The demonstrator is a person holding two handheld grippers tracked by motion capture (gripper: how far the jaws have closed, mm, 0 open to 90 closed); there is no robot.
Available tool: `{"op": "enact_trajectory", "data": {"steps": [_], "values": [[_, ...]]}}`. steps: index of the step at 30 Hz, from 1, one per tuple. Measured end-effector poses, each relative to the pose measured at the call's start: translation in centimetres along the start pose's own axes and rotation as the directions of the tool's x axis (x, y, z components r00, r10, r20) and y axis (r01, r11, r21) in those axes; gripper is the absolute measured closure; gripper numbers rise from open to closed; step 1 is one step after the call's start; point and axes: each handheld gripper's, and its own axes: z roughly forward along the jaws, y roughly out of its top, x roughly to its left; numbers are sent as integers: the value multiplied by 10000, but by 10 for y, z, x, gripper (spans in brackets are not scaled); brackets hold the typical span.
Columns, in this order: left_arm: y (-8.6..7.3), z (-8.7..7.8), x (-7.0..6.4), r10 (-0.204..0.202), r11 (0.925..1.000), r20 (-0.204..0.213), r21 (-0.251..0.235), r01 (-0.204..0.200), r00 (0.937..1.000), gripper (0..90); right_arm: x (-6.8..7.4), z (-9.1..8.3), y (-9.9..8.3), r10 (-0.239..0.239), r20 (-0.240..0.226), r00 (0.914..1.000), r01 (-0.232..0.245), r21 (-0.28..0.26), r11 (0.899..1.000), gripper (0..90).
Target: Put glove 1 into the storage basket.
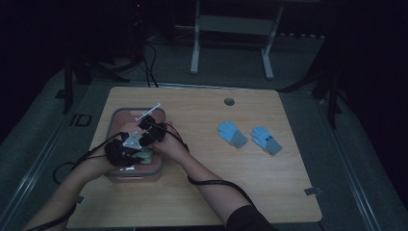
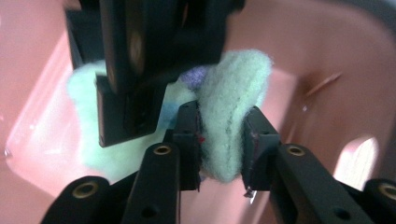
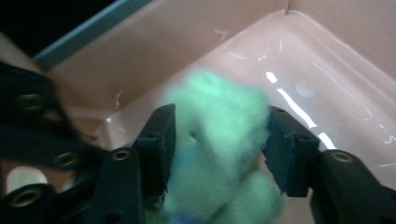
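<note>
Both hand-held grippers, left [image 2: 220, 140] and right [image 3: 218, 144], clamped the green glove [image 2: 231, 112] inside the pink bin [image 1: 115, 120] at nine o'clock; opposing pulls risked it slipping.

High view overhead facing forward, both gripper views close inside the pink bin [image 1: 114, 119], shared.

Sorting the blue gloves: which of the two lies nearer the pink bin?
The left blue glove; the other blue glove lies farther right, away from the pink bin.

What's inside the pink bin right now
Inside the pink bin lies a fluffy pale green fabric piece, with both the left gripper and right gripper clamped on it. A purple patch peeks out; whatever lies beneath is covered.
</note>
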Motion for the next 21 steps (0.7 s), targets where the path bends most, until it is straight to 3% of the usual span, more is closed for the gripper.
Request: {"op": "enact_trajectory", "data": {"steps": [5,8,10,12,15,17,21], "values": [[-2,6,-2,-147,9998,192,125,145,9997,646,0,-5,0,15,-10,10000,-15,-354,9994,366],[-3,5,-4,-328,9994,150,96,327,9993,529,0,-10,0,52,-65,10000,-55,-606,9981,327],[-4,3,-5,-580,9982,-95,174,582,9983,383,-1,-13,-1,122,-137,9998,-132,-724,9973,302],[-6,-2,-5,-904,9959,-315,-4,904,9954,314,0,-17,-1,45,-175,9998,-58,-780,9969,273],[-10,-11,-1,-1736,9843,-242,-359,1727,9845,192,-1,-26,-1,60,-347,9994,-93,-980,9951,247],[-10,-16,1,-2128,9758,-325,-583,2107,9766,163,-2,-31,-1,54,-458,9989,-103,-1088,9940,226],[-6,-22,-2,-2495,9634,-210,-1061,2460,9681,127,-1,-43,-5,-65,-476,9988,9,-1170,9931,197]]}}
